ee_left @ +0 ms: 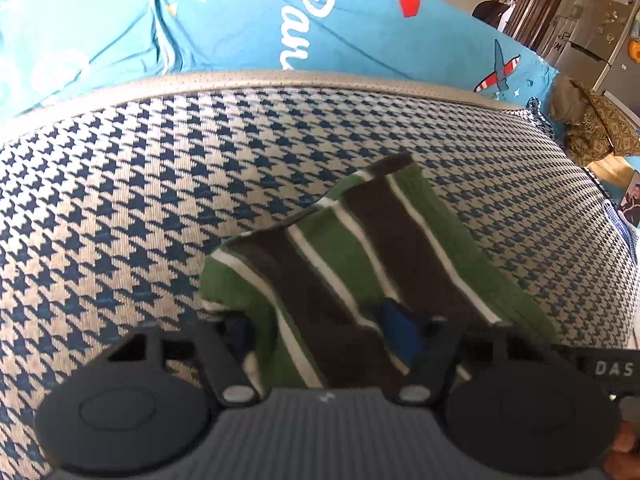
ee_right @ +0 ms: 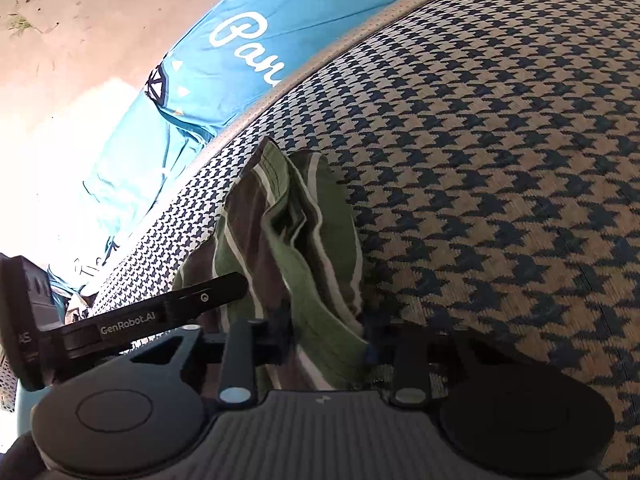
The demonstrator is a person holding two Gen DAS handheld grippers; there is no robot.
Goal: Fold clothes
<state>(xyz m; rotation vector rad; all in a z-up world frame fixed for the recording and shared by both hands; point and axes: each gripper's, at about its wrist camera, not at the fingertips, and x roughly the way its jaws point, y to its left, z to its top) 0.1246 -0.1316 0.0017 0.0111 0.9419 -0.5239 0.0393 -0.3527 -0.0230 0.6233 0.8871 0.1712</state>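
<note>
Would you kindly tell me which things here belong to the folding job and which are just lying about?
Job: striped garment; left tool; right tool; houndstooth cover as the folding surface.

Lying about: blue printed sheet; brown patterned cloth; fridge.

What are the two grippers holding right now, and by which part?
Both the left gripper and the right gripper are closed on the striped green and brown garment, each at its near edge, over the houndstooth cover.

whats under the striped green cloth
The striped green cloth lies on the houndstooth mat, which shows all around it. Whatever sits beneath its folds is covered and cannot be seen.
</note>
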